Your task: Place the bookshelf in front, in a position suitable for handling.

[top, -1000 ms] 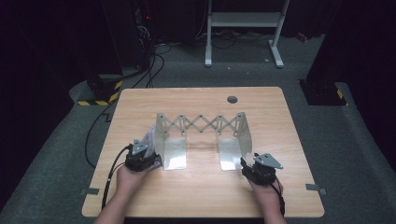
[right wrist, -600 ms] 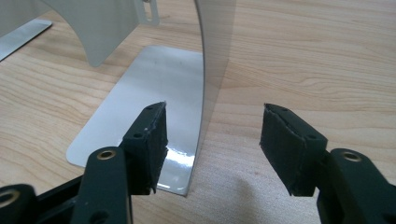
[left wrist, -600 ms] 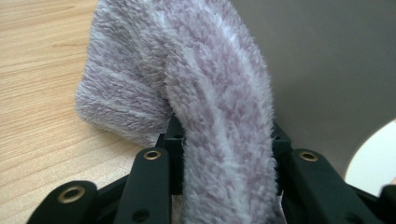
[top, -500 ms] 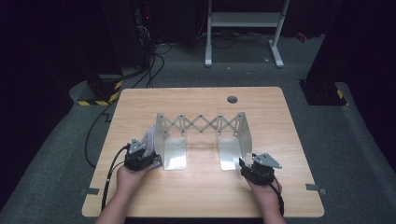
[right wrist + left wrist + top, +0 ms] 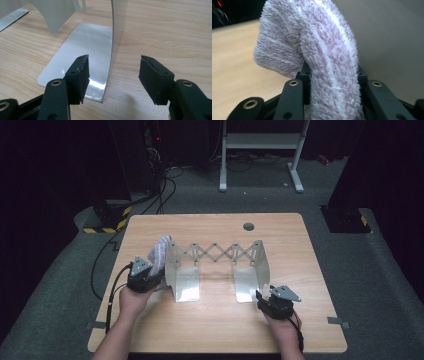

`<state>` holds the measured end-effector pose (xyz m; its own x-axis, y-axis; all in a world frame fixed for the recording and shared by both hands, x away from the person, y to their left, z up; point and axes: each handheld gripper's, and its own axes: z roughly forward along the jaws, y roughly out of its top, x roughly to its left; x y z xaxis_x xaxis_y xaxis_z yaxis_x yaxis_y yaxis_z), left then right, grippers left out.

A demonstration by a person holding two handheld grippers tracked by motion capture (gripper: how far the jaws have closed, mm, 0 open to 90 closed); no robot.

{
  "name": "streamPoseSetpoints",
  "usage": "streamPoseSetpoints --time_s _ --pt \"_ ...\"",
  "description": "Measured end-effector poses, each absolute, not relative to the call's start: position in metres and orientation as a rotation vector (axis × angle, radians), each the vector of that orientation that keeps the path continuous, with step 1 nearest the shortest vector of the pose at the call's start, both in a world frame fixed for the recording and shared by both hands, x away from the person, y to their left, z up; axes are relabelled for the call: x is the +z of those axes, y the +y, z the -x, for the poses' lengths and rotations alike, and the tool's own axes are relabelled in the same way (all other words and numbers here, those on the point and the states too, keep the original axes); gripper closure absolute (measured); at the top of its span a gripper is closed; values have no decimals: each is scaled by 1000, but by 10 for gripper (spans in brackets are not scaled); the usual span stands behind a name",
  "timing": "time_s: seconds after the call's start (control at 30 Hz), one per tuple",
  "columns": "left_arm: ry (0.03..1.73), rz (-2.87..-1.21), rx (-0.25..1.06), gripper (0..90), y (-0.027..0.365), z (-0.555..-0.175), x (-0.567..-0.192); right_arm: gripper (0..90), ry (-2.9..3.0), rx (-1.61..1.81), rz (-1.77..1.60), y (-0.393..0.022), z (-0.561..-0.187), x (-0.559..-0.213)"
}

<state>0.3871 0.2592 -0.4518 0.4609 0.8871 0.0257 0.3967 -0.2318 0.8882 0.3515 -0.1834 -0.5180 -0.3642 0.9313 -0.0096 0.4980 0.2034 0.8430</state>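
Left claw (image 5: 150, 276) clenched on towel (image 5: 161, 254): lift it clear of rack (image 5: 215, 254) beside claw. Right claw (image 5: 113, 75) released, astride plate (image 5: 115, 37): steady it.

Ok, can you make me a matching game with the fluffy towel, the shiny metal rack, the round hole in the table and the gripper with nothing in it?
Things:
1. fluffy towel
2. metal rack
3. round hole
4. right gripper

Places or states:
A. near the far edge of the table
B. jaws open around the upright edge of a shiny plate
C. pinched in the left gripper
D. stands stretched out in the middle of the table

Pairs: 1-C, 2-D, 3-A, 4-B
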Motion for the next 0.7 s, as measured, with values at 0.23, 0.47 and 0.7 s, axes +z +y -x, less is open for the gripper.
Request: streamPoseSetpoints --time_s 0.23,0.47,0.7 --pt "1025 -1754 771 640 258 -374 -416 414 1944 1075 -1326 -185 -351 -517" --pt "1048 -1769 746 640 258 -376 -429 415 1950 1069 -1323 -185 -352 -518" --pt "1122 -1831 660 642 255 -383 -478 414 1958 1066 -1322 -185 -352 -518"
